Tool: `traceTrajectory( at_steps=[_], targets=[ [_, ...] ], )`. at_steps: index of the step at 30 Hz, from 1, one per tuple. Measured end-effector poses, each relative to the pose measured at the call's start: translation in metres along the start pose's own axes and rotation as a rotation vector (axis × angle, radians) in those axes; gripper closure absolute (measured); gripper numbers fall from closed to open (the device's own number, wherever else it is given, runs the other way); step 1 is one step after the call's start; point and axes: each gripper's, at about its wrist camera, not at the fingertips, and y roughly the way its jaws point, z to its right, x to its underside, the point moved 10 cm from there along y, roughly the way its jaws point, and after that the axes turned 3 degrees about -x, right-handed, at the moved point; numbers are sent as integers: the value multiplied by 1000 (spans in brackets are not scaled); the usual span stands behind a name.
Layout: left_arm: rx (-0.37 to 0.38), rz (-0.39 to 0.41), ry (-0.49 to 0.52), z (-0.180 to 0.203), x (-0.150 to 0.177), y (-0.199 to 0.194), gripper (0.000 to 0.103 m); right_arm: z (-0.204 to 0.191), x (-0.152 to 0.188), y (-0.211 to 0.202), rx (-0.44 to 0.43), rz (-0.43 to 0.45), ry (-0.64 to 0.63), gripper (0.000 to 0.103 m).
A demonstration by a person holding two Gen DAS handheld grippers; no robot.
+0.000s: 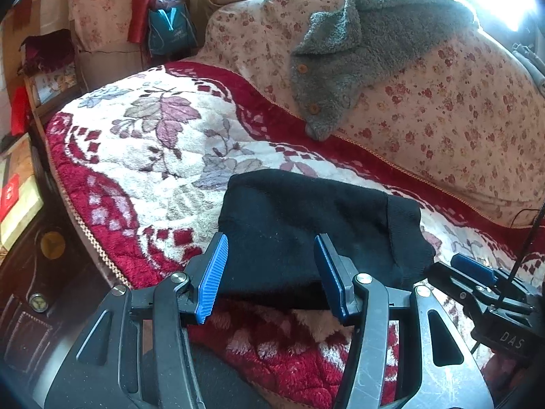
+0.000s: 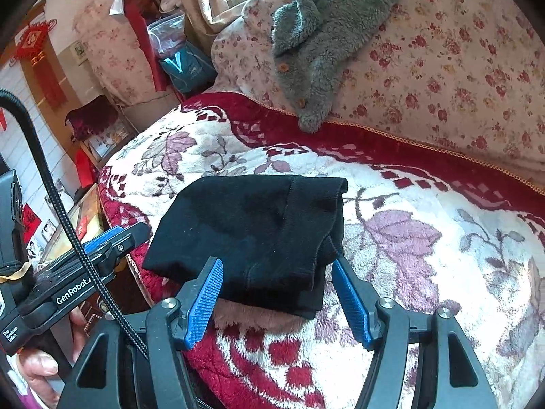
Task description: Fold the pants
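The black pants (image 1: 316, 221) lie folded into a compact bundle on the red and white floral blanket (image 1: 136, 143); they also show in the right wrist view (image 2: 252, 228). My left gripper (image 1: 270, 272) is open, its blue fingers on either side of the bundle's near edge, just above it. My right gripper (image 2: 277, 293) is open too, its fingers straddling the bundle's near right corner. The right gripper shows side-on in the left wrist view (image 1: 477, 272); the left gripper shows in the right wrist view (image 2: 105, 238).
A grey fleece jacket (image 1: 368, 41) drapes over a floral pillow (image 1: 460, 112) at the back of the bed. The bed's left edge (image 1: 78, 218) drops to dark furniture (image 1: 37, 272). Bags (image 1: 170, 27) and boxes stand beyond the far end.
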Motion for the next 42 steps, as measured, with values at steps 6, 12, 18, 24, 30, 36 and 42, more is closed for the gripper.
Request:
traceTrajectory(
  at_steps=[6,12,18,24,30,36,42],
  targets=[
    [-38,6,-6,0,6,-6,50,1,2,-9,8,23,-8,39],
    [-62,18,0,0,8,-12,50,2,4,-17,10,46,-8,39],
    [-74,26,10,2,10,-17,50,0,7,-21,4,51,-10,39],
    [-70,36,0,0,10,-22,50,-3,6,-25,11,59,-24,39],
    [-69,37,1,0,9,-22,50,-6,6,-26,11,58,-31,39],
    [-76,45,9,-1,9,-25,50,-12,6,-26,9,53,-48,39],
    [-72,49,15,1,8,-27,50,-14,6,-26,9,51,-54,39]
  ],
)
